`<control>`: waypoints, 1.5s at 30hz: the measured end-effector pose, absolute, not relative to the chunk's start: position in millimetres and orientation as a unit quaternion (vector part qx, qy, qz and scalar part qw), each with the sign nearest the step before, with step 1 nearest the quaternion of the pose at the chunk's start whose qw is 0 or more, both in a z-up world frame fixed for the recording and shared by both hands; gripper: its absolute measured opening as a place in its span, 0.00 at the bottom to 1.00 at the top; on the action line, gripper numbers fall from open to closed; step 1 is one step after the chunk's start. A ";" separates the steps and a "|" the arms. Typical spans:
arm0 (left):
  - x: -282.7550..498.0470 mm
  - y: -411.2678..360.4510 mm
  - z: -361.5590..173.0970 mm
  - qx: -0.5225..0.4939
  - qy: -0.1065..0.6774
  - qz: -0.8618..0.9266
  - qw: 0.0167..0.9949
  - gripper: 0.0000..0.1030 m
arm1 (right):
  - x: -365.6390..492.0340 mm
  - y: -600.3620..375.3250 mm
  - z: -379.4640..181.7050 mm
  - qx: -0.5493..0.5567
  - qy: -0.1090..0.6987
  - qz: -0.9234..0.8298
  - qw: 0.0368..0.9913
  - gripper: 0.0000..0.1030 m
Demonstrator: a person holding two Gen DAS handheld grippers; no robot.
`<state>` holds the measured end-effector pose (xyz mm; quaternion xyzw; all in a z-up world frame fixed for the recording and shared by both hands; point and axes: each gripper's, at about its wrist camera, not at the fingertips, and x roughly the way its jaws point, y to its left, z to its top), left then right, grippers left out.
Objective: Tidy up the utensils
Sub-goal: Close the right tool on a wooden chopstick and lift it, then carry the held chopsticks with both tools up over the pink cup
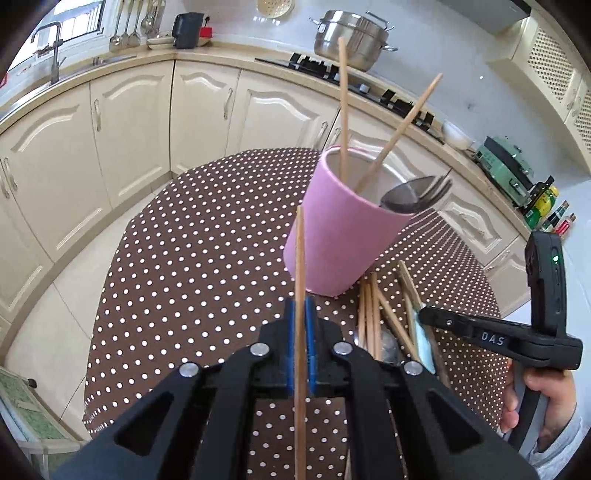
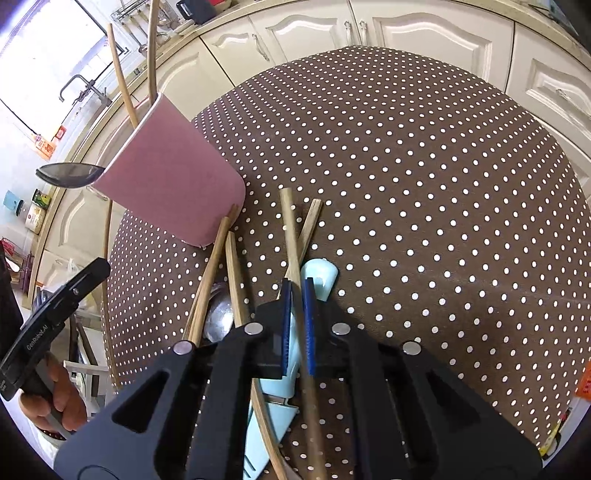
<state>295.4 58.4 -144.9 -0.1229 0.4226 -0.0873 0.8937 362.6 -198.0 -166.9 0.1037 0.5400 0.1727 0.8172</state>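
A pink cup (image 1: 340, 229) stands on the dotted table and holds two chopsticks (image 1: 343, 107), a spoon (image 1: 406, 195) and a fork. My left gripper (image 1: 301, 321) is shut on a wooden chopstick (image 1: 300, 258), held upright just in front of the cup. A pile of chopsticks (image 1: 373, 317) lies right of it. In the right wrist view the cup (image 2: 170, 184) is at the upper left. My right gripper (image 2: 297, 302) is shut on a chopstick (image 2: 290, 229) over the pile, above a light blue utensil (image 2: 319, 275) and a metal spoon (image 2: 219, 317).
The round table has a brown cloth with white dots (image 1: 192, 258) (image 2: 424, 184). Cream kitchen cabinets (image 1: 122, 122) curve behind it. A steel pot (image 1: 352, 33) sits on the stove. The other gripper shows at the right edge of the left wrist view (image 1: 498, 339).
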 end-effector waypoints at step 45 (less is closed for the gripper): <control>348.8 42.3 -31.2 -0.167 -0.024 -0.059 0.984 0.05 | 336.5 -151.2 16.5 0.099 0.020 0.179 0.979 0.06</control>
